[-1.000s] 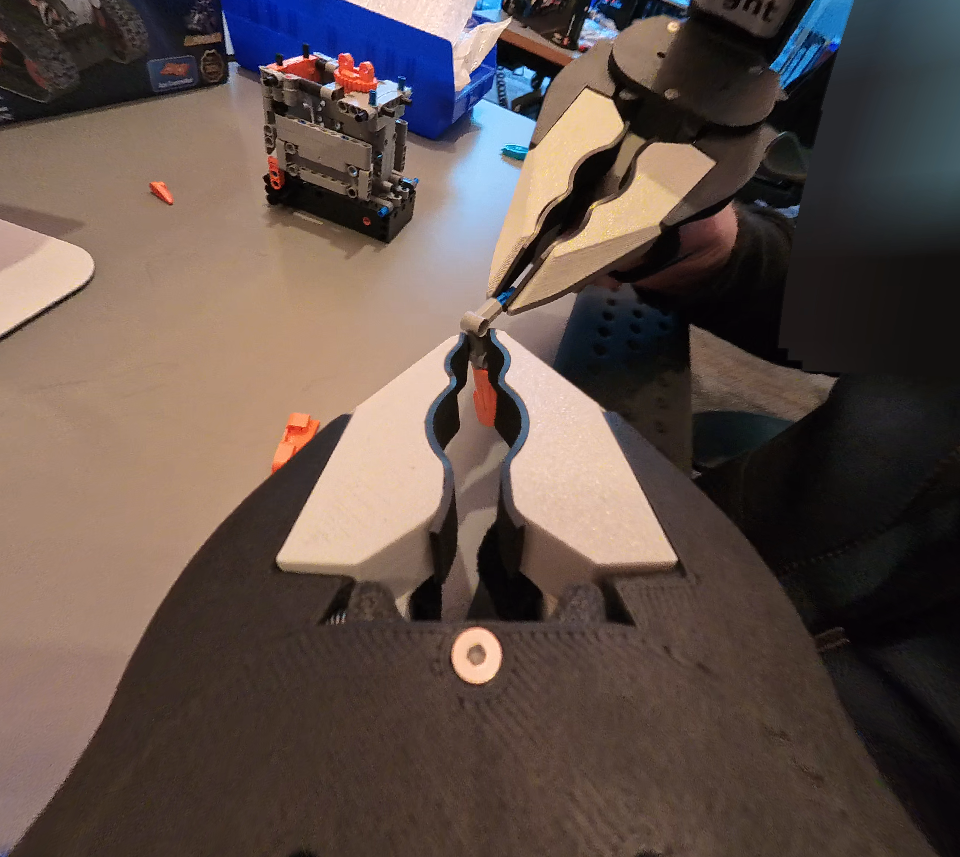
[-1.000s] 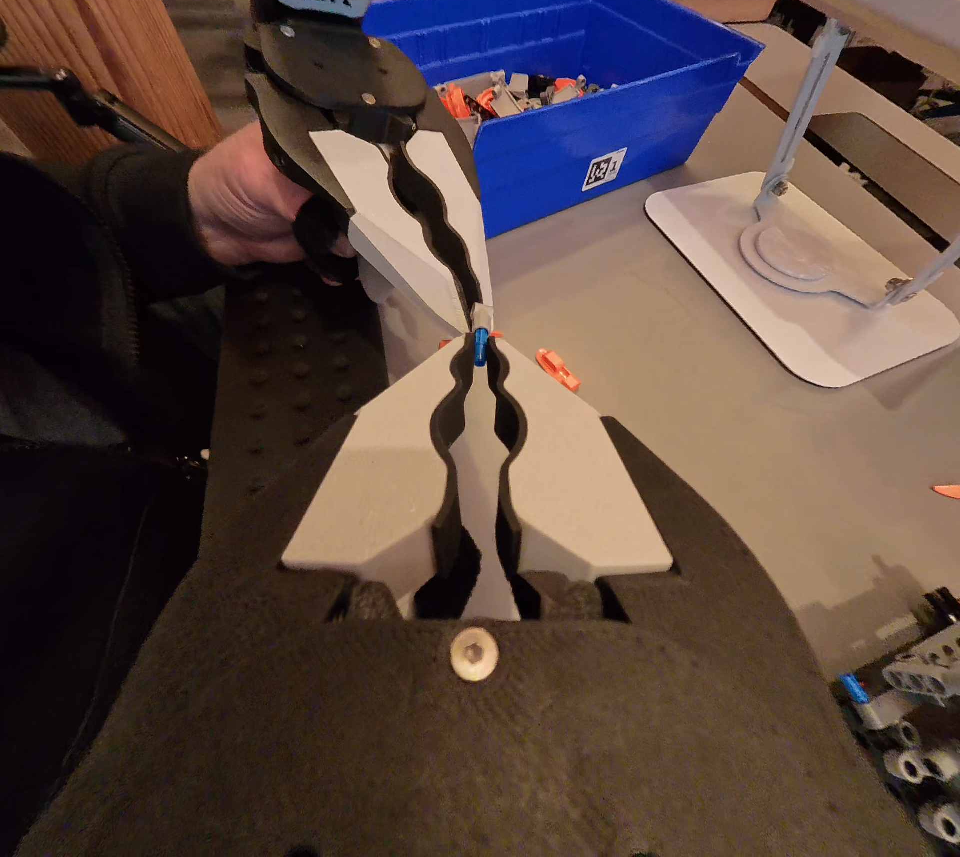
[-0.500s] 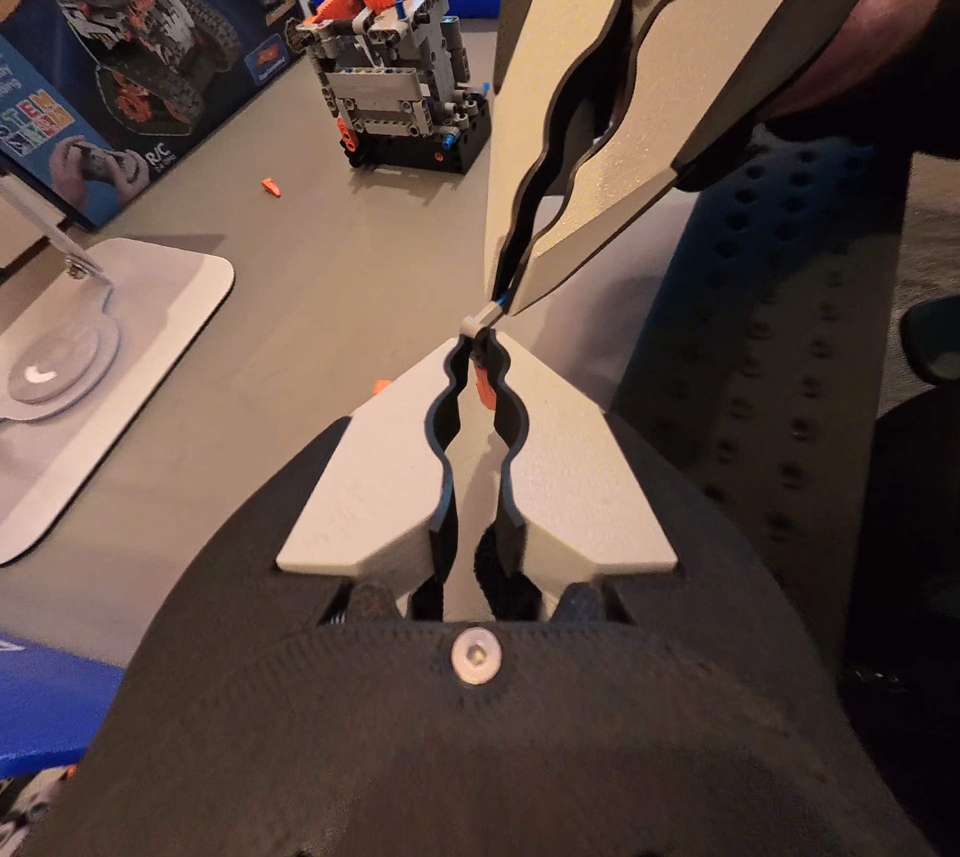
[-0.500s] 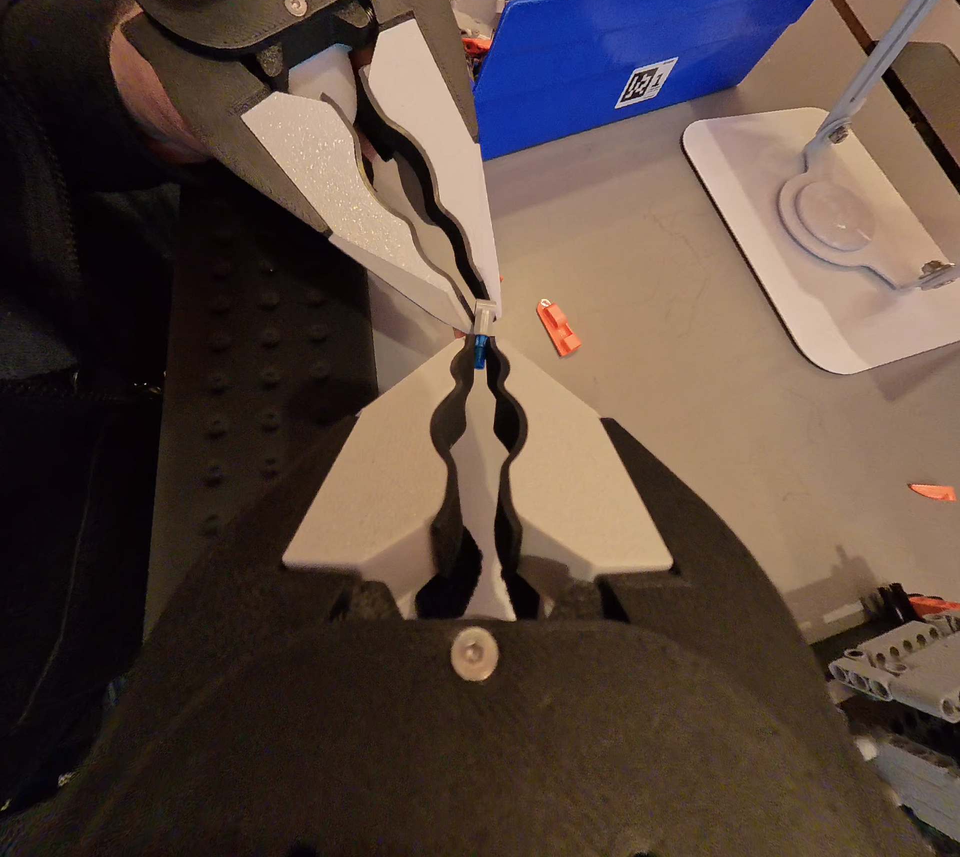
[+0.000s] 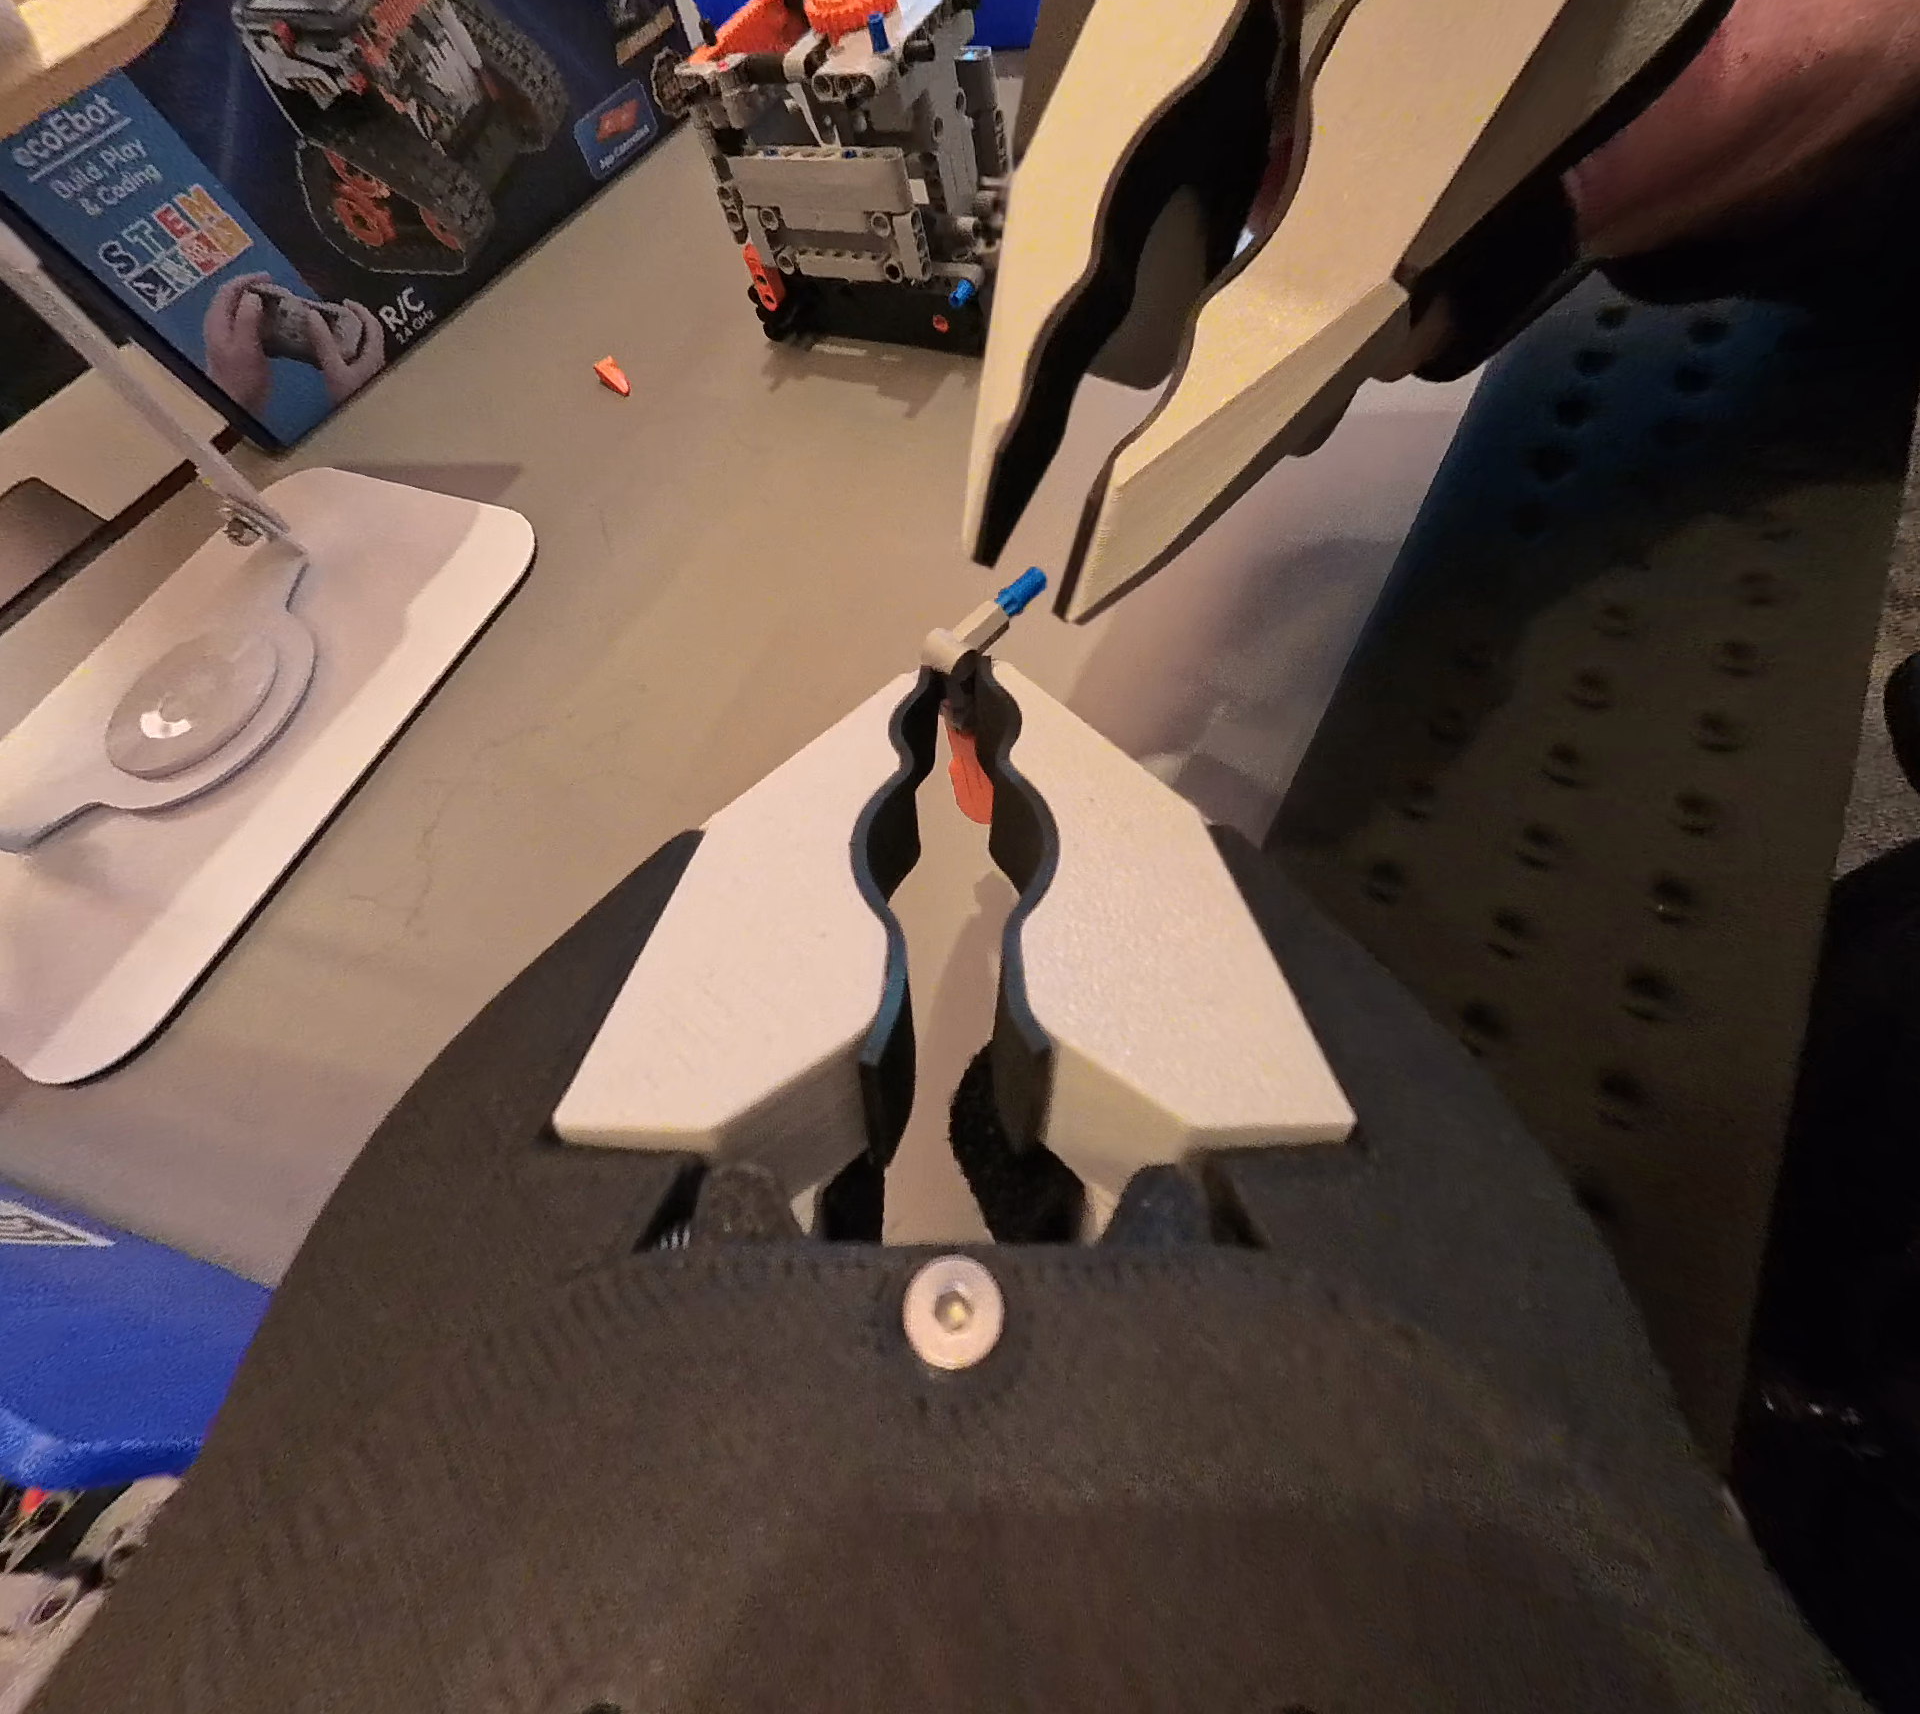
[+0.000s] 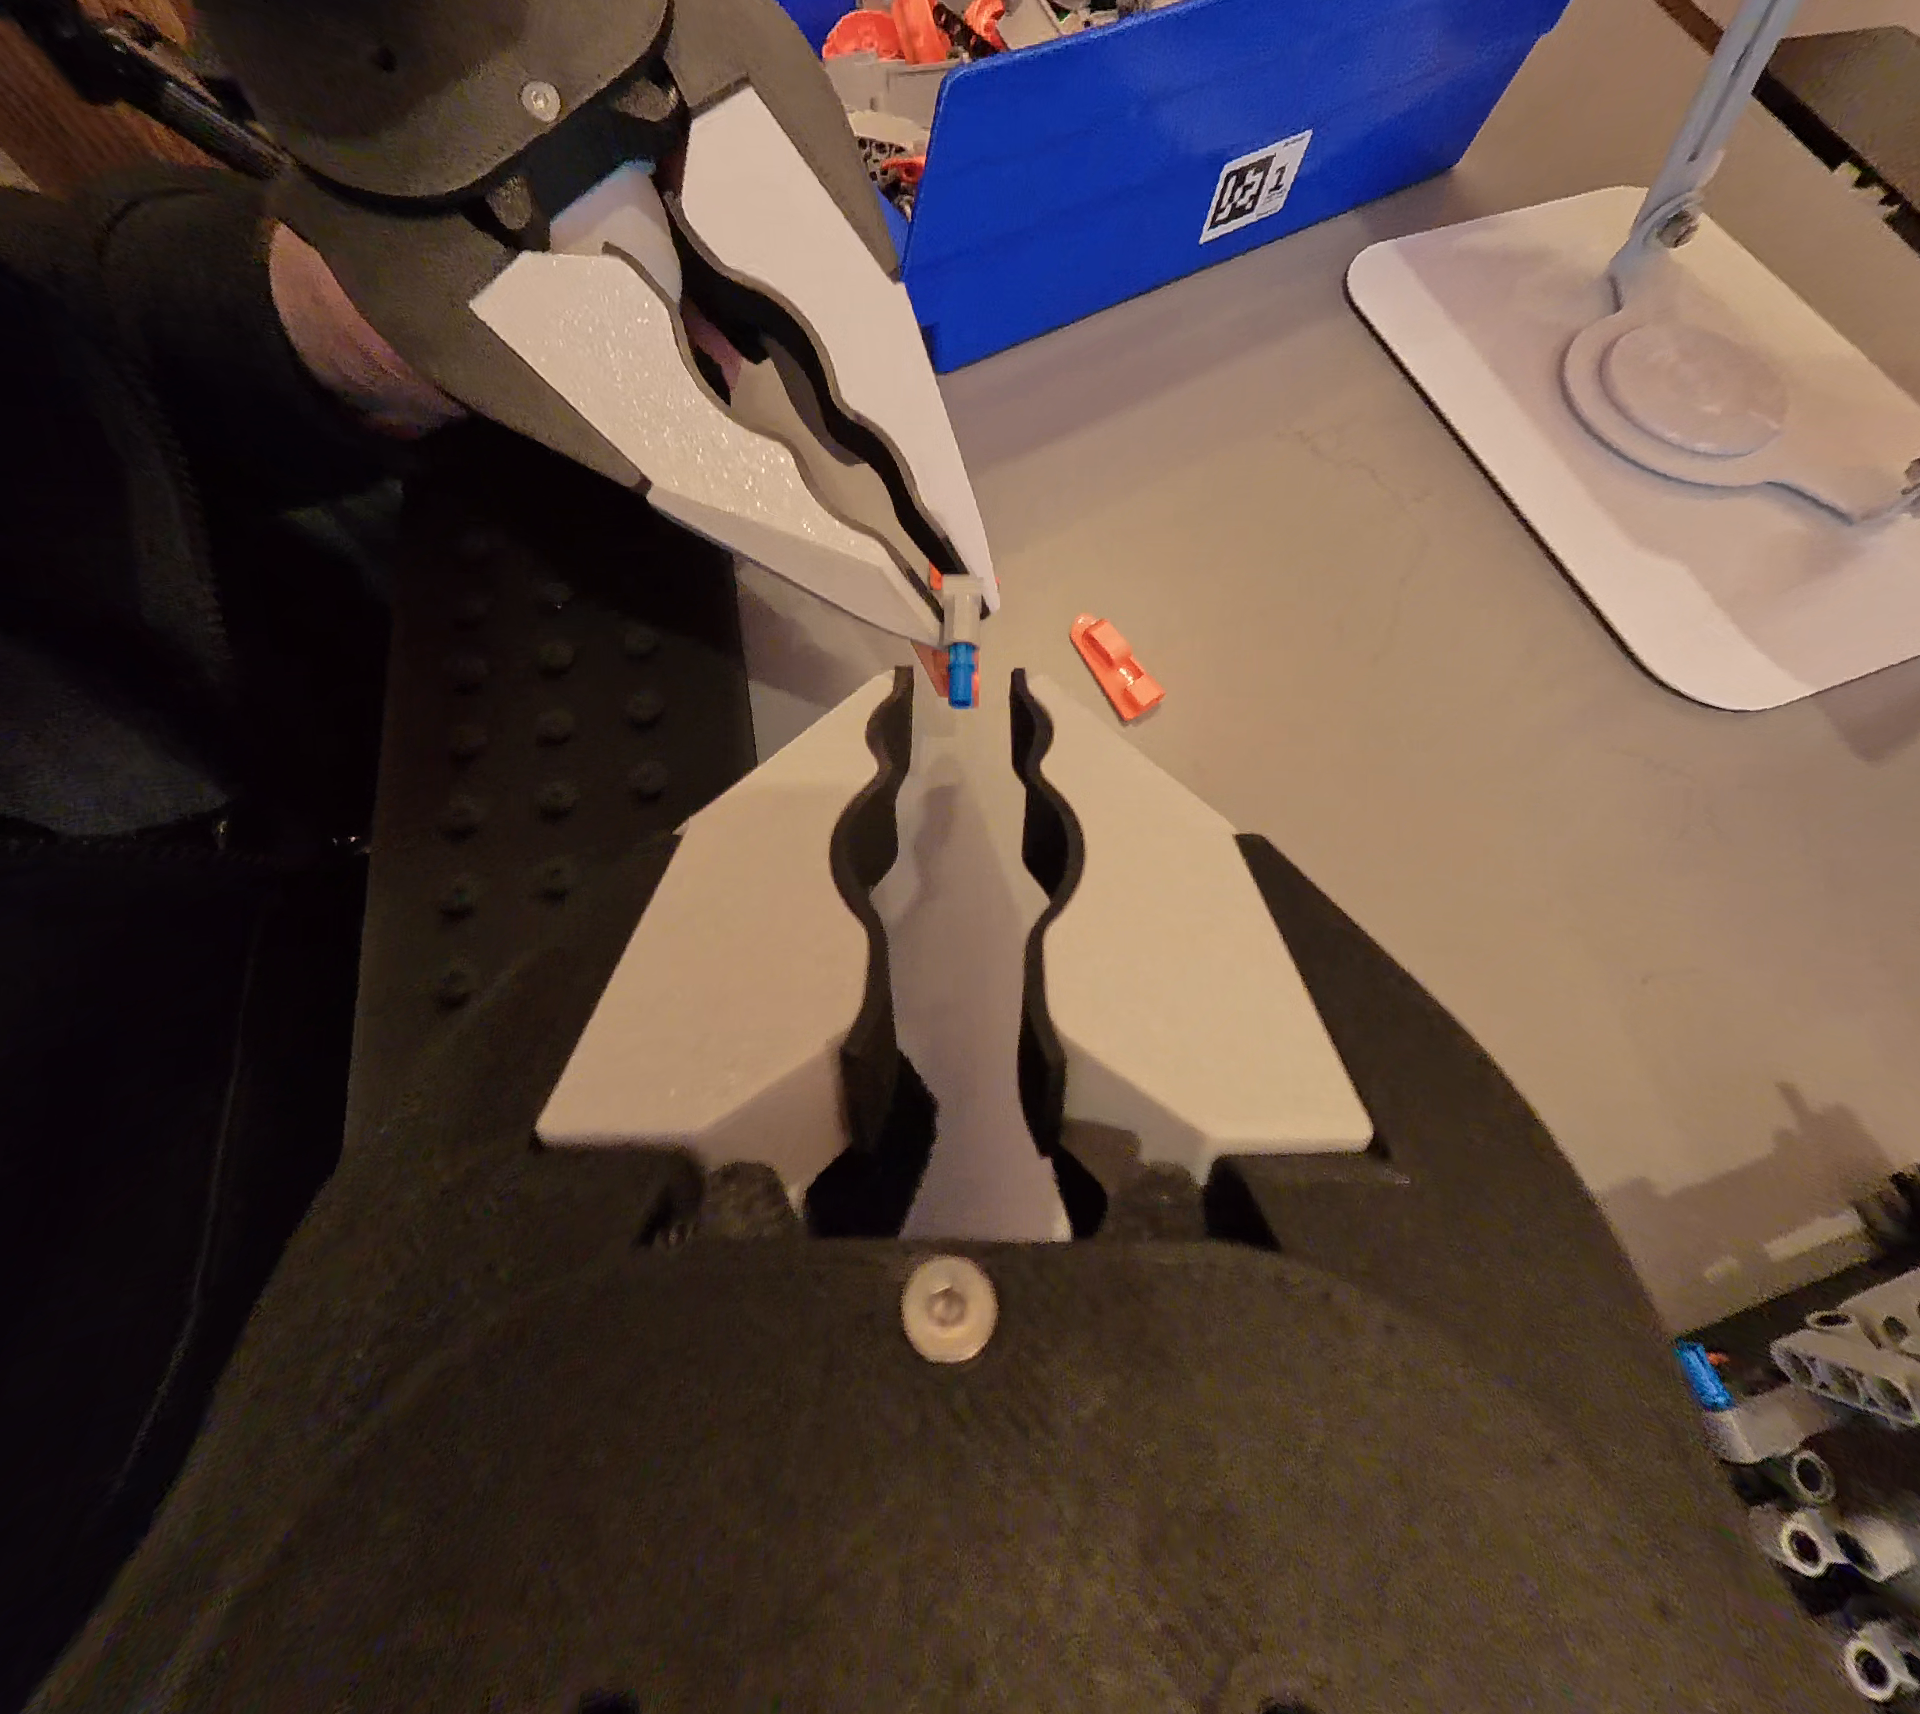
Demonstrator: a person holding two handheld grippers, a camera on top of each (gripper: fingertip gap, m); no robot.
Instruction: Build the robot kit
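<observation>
My left gripper (image 5: 956,679) is shut on a small part assembly. An orange piece (image 5: 968,771) sits between its pads. A grey connector (image 5: 961,638) with a blue pin (image 5: 1020,589) sticks out past its tips. My right gripper (image 6: 958,679) is open. Its fingertips stand on either side of the blue pin (image 6: 962,677) with a gap on each side. In the left wrist view the right gripper (image 5: 1029,586) comes in from the upper right, its tips just off the pin. In the right wrist view the left gripper (image 6: 961,615) comes in from the upper left.
A blue bin (image 6: 1143,137) of loose parts stands behind. A white stand base (image 6: 1662,438) is at the right and an orange piece (image 6: 1117,682) lies on the grey table (image 6: 1351,833). A part-built model (image 5: 862,158) and a printed box (image 5: 312,54) stand farther off.
My right gripper was shut on the blue pin and has now opened off it. The pin stays in the grey connector held by my left gripper. Both grippers moved closer to the table.
</observation>
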